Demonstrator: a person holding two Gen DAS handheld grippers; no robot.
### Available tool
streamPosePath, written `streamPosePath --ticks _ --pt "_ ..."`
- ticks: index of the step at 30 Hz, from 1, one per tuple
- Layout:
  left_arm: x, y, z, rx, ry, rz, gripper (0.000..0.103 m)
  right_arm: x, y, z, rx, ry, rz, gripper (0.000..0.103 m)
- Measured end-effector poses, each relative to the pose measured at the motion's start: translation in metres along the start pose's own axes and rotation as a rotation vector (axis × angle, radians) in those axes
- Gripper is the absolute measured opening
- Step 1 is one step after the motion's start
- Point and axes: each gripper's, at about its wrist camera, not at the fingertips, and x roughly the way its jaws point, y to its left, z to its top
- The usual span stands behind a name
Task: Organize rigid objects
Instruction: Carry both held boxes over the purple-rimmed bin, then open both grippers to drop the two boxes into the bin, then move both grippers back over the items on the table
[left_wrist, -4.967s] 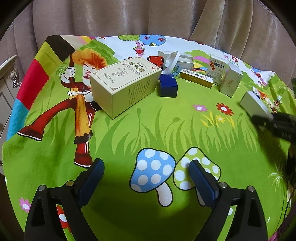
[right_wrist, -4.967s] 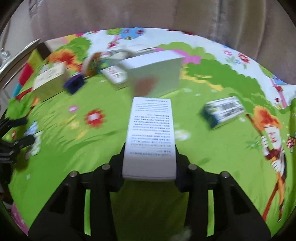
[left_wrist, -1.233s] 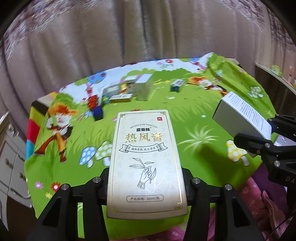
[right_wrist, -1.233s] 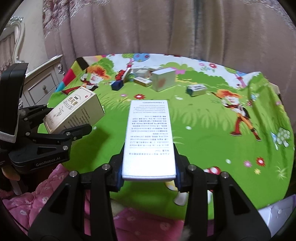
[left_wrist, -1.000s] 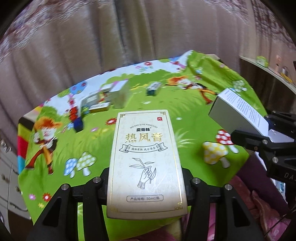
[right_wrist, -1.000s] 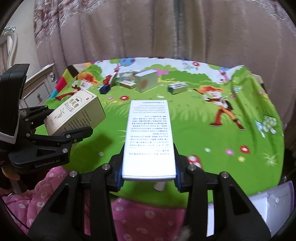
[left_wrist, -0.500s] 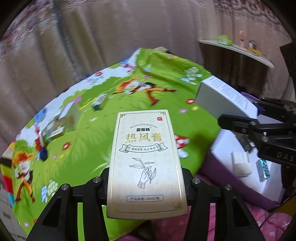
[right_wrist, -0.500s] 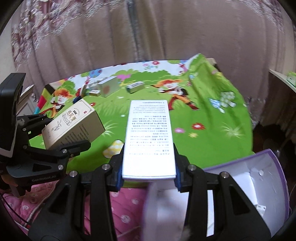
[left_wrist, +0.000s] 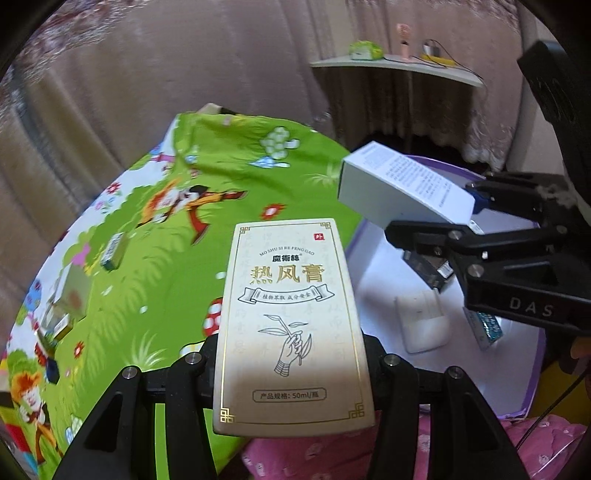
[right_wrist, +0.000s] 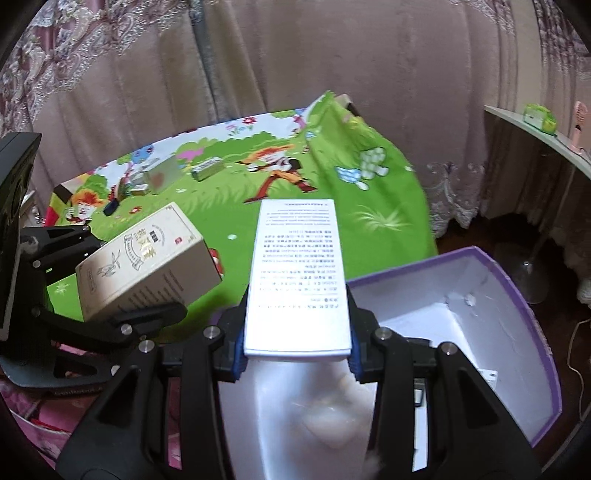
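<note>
Since half a second ago we have swung both arms off the cloth toward the purple bin, which now fills more of each view.

Left wrist view: the left gripper (left_wrist: 291, 363) is clamped on the cream box (left_wrist: 291, 317), its fingers pressing the long sides near the bottom end. At 2 o'clock the right gripper (left_wrist: 476, 221) carries the white box (left_wrist: 399, 190), tilted, above the bin (left_wrist: 533, 373). On the bin floor we count about three small items: a white packet (left_wrist: 421, 325), a teal-ended box (left_wrist: 485, 326) and a dark piece partly hidden. Blurred boxes lie on the cloth (left_wrist: 155, 266) from 8 to 9 o'clock; we cannot count them here.

Right wrist view: the right gripper (right_wrist: 297, 349) is closed on the white box (right_wrist: 297, 273) at its near end, over the bin's near rim (right_wrist: 543, 334). At 9 o'clock the left gripper (right_wrist: 122, 284) grips the cream box (right_wrist: 147, 262). At 11 o'clock, about five boxes remain on the cloth (right_wrist: 384, 206), too small to count surely.

We judge both cartons light, stiff but crushable, with smooth faces that could slip; the grip across the narrow sides suits them.
</note>
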Motion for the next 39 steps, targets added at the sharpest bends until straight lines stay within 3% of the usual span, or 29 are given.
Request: streamPosePath --ticks 14,22,27,28,30,31,33,39 --pt "0.037 -0.066 0.025 0.142 0.065 -0.102 0.052 -0.022 -0.065 -0.014 0.050 0.031 -0.191 0.045" --pt "0.056 -0.079 0.034 0.108 0.114 -0.158 0.053 -0.027 -0.086 -0.025 0.070 0.058 -0.264 0.045" --pt "0.046 -0.084 0.033 0.129 0.060 -0.189 0.054 -0.027 -0.085 -0.025 0.054 0.068 -0.277 0.045" --pt "0.044 -0.084 0.033 0.129 0.053 -0.197 0.057 -0.027 -0.084 -0.025 0.053 0.070 -0.278 0.046" --pt "0.040 -0.083 0.033 0.127 0.040 -0.202 0.072 -0.025 -0.082 -0.023 0.047 0.079 -0.294 0.048" --pt "0.037 -0.081 0.032 0.123 0.021 -0.197 0.075 -0.025 -0.080 -0.022 0.045 0.080 -0.305 0.056" --pt "0.034 -0.078 0.031 0.120 -0.004 -0.184 0.076 -0.026 -0.078 -0.020 0.037 0.074 -0.319 0.063" --pt "0.028 -0.056 0.030 0.048 -0.046 -0.199 0.077 -0.030 -0.068 -0.007 0.014 0.054 -0.346 0.067"
